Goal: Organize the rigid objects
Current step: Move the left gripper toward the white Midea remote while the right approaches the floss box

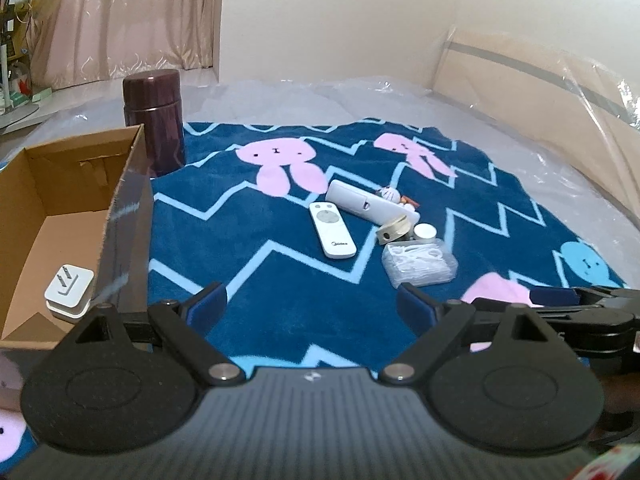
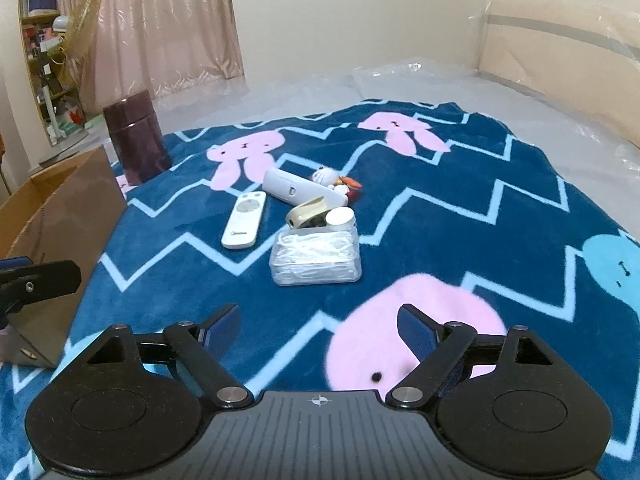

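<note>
A cardboard box (image 1: 72, 216) stands at the blanket's (image 1: 256, 288) left edge, with a plug adapter (image 1: 68, 290) inside near its front. Behind the box stands a flask (image 1: 154, 120). Mid-blanket lies a cluster: the small remote (image 1: 332, 230) leftmost, a longer remote (image 1: 368, 202) behind it, a clear case (image 1: 418, 264) in front to the right, and between them what may be a clip (image 1: 394, 230) touching a round tin (image 1: 425, 233).

Looks like a home bedroom: a plastic-wrapped mattress (image 1: 360, 96) spread with a blue fleece blanket (image 1: 248, 240) printed with pink rabbits, set against a plain cream wall (image 2: 340, 12). Pale pink curtains (image 1: 132, 20) falling to the floor, with a standing fan (image 2: 82, 32) and cluttered shelves (image 2: 40, 20) behind.
</note>
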The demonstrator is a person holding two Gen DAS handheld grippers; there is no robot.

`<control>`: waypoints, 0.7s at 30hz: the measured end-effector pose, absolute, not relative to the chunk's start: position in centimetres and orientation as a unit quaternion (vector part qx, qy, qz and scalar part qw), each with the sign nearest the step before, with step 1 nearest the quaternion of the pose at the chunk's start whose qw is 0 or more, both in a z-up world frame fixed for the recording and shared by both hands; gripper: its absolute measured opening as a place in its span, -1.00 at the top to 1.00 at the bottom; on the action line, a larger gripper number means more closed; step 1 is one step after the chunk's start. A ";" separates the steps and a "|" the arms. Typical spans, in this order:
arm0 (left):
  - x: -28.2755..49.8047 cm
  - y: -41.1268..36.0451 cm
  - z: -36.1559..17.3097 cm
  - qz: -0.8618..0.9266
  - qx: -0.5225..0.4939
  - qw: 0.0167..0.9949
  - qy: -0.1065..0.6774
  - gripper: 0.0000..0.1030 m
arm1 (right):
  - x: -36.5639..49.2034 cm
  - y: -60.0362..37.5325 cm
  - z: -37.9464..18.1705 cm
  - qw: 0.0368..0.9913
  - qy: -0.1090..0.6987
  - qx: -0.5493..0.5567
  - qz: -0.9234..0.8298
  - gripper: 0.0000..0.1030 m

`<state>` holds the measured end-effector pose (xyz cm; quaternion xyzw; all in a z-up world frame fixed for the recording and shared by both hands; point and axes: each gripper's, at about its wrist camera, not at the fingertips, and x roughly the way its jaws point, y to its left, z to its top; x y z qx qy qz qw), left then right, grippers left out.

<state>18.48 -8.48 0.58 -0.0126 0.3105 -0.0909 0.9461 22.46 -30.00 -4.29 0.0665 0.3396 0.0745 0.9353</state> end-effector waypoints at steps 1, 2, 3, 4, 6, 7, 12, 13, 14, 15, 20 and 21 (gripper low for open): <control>18.8 -8.6 0.3 -0.090 -0.011 0.946 0.312 -0.73 | 22.8 -30.1 -4.5 0.935 0.340 0.067 0.075 -0.61; 19.2 -8.7 0.1 -0.090 -0.010 0.945 0.314 -0.73 | 23.0 -30.2 -4.8 0.935 0.340 0.067 0.075 -0.61; 19.5 -8.9 -0.1 -0.089 -0.008 0.945 0.315 -0.73 | 23.3 -30.2 -5.0 0.935 0.340 0.067 0.076 -0.62; 19.9 -9.0 -0.3 -0.088 -0.005 0.945 0.316 -0.73 | 23.6 -30.3 -5.2 0.935 0.340 0.067 0.076 -0.62; 20.6 -9.3 -0.6 -0.087 -0.002 0.945 0.316 -0.73 | 24.2 -30.4 -5.5 0.936 0.338 0.067 0.077 -0.63; 21.0 -9.5 -0.8 -0.086 -0.001 0.945 0.316 -0.73 | 24.5 -30.4 -5.7 0.936 0.336 0.067 0.079 -0.64; 23.0 -9.8 -1.4 -0.081 0.002 0.946 0.312 -0.73 | 26.3 -30.3 -6.5 0.939 0.325 0.067 0.087 -0.66; 23.5 -9.9 -1.5 -0.081 0.002 0.946 0.313 -0.73 | 26.7 -30.2 -6.7 0.940 0.324 0.066 0.088 -0.68; 23.9 -10.0 -1.7 -0.080 0.002 0.946 0.313 -0.73 | 27.2 -30.0 -7.0 0.940 0.324 0.065 0.088 -0.68; 24.5 -10.1 -1.9 -0.079 0.002 0.946 0.314 -0.73 | 27.7 -29.9 -7.3 0.940 0.324 0.065 0.089 -0.70; 26.6 -10.6 -2.8 -0.078 0.001 0.945 0.317 -0.73 | 30.2 -29.1 -8.5 0.938 0.328 0.067 0.091 -0.76; 27.0 -10.6 -3.0 -0.078 0.002 0.945 0.318 -0.73 | 30.7 -28.9 -8.7 0.938 0.329 0.066 0.090 -0.77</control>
